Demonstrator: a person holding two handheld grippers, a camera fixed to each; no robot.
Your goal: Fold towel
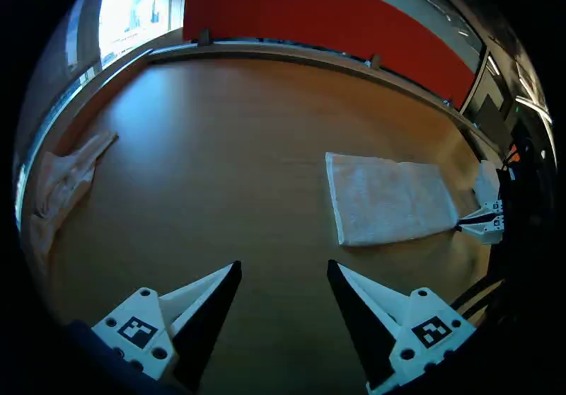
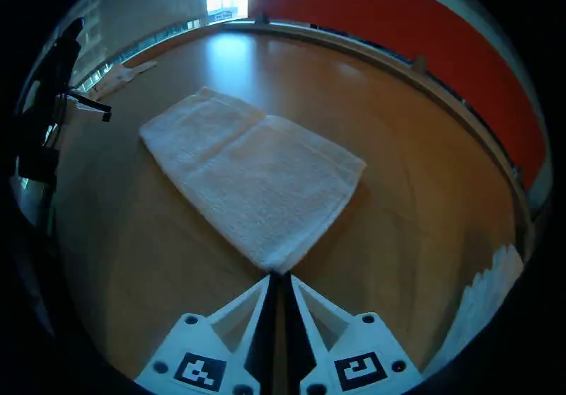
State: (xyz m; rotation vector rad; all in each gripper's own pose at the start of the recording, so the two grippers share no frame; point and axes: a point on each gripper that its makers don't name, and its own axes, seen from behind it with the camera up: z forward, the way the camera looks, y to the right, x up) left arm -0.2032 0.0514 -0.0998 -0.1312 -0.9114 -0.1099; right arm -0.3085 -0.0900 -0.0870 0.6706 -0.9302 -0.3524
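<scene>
Your right gripper (image 2: 280, 276): fingers drawn together, pinching near corner of towel (image 2: 247, 175). Towel lay folded flat, rectangular, on wooden table (image 2: 417, 182), stretching away from your fingertips. Second pale cloth (image 2: 481, 303) lay near table edge, right of gripper, apart from towel. Your left gripper (image 1: 284, 267): fingers spread wide, nothing between them, over bare wood, well apart from towel. Crumpled beige cloth (image 1: 67, 175) lay at far left table edge. Red panel (image 1: 318, 20) ran behind table.
</scene>
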